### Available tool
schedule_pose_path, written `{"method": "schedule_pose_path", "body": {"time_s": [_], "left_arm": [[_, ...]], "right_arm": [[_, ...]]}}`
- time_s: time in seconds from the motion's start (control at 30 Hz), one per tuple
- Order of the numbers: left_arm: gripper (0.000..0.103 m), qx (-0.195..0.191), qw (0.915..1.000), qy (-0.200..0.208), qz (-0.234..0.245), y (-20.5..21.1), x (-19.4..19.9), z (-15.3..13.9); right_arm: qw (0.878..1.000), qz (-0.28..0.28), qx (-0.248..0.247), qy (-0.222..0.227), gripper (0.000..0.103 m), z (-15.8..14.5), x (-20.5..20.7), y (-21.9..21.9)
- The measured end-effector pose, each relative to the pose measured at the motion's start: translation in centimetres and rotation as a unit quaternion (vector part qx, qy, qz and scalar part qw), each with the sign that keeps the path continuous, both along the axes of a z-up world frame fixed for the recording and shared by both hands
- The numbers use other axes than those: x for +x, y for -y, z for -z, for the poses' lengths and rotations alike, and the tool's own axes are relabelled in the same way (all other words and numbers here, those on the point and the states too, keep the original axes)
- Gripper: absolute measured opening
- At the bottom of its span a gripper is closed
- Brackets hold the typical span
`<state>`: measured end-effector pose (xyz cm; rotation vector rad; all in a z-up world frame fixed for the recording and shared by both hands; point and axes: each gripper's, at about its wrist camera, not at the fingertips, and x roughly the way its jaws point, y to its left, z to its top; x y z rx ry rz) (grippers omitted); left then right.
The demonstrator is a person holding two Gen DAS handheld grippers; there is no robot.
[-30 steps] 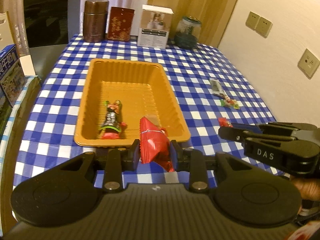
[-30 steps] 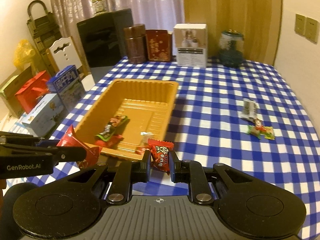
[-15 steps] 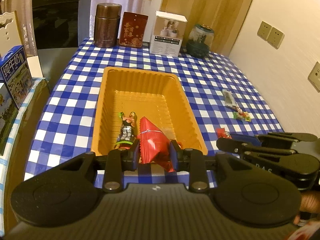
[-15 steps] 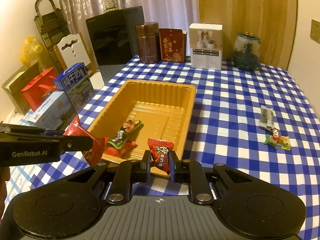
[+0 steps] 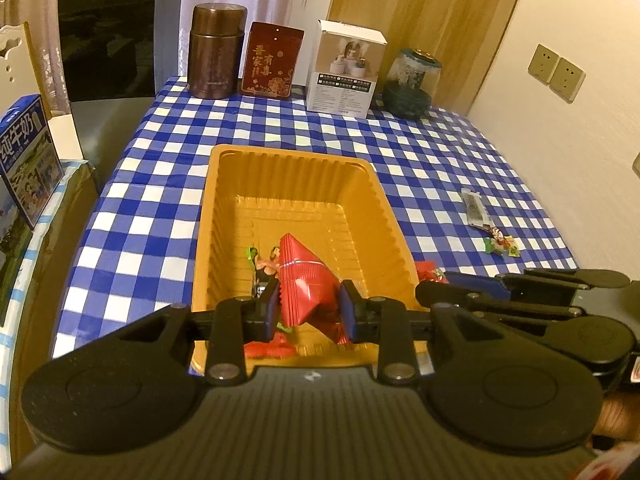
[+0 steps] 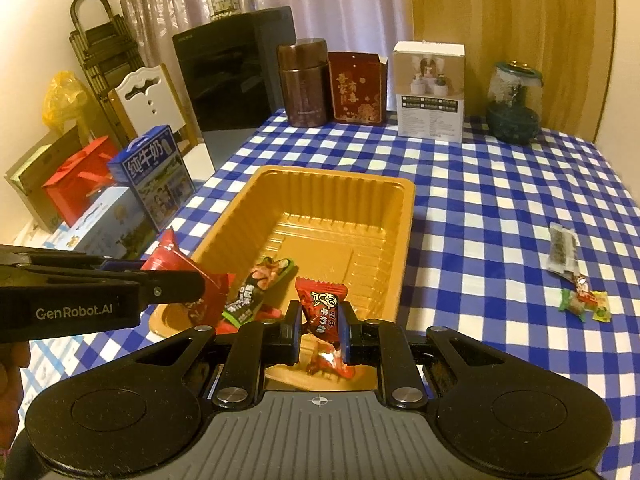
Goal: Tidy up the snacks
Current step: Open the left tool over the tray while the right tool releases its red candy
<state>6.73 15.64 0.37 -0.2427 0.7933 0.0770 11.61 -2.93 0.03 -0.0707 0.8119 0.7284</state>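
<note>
left gripper [image 5: 308, 310]: clamped on a red ridged snack packet [image 5: 306, 280] – the packet hangs over the near end of the tray
right gripper [image 6: 320, 330]: clamped on a red wrapped candy [image 6: 322, 312], held above the tray's near right corner
tray [image 5: 224, 216]: orange plastic, ribbed walls, lying on the desk with its long side running away from the cameras
in the tray: a dark snack bar with green ends [image 6: 260, 290] near the front, a red wrapper partly under it – most of the floor is bare
desk [image 6: 500, 200]: covered by a blue and white checked cloth
loose snacks: a grey packet [image 6: 562, 252] and a small green and red candy [image 6: 584, 300] lie on the cloth well to the right of the tray, close to each other
back edge of desk: a brown canister [image 5: 216, 52], a dark red box [image 5: 272, 62], a white box [image 5: 346, 68] and a glass jar [image 5: 412, 78] stand in a row
left of desk: a blue milk carton [image 6: 154, 174] and a red gift bag [image 6: 76, 180]
</note>
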Motion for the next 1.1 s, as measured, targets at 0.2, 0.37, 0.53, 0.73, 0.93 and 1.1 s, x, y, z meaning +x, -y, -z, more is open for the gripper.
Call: {"method": "schedule_pose_path", "body": {"time_s": [0.2, 0.37, 0.53, 0.73, 0.93, 1.1], "left_arm": [[0.028, -0.001, 0.9999, -0.010, 0.005, -0.9, 2.2, 1.1], [0.028, 0.000, 0.9998, -0.015, 0.013, -1.0, 3.8, 1.7], [0.028, 0.004, 0.9995, -0.017, 0.026, -0.5, 5.2, 2.2], [0.036, 0.015, 0.9993, -0.018, 0.029, -0.2, 6.6, 2.5], [0.036, 0.018, 0.9996, -0.015, 0.014, -0.6, 6.0, 2.5], [0.038, 0.014, 0.9998, -0.016, 0.000, -1.0, 5.0, 2.4]], "right_arm": [[1.000, 0.001, -0.003, -0.005, 0.019, 1.0, 1.7, -0.9], [1.000, 0.004, -0.004, -0.009, 0.019, 1.7, 3.0, -1.3], [1.000, 0.008, -0.003, -0.013, 0.019, 2.2, 3.9, -1.2], [1.000, 0.012, -0.004, -0.017, 0.019, 2.7, 4.3, -1.1], [1.000, 0.016, -0.002, -0.022, 0.019, 3.1, 4.4, -0.7], [1.000, 0.016, 0.001, -0.025, 0.019, 3.1, 4.1, -0.6]]}}
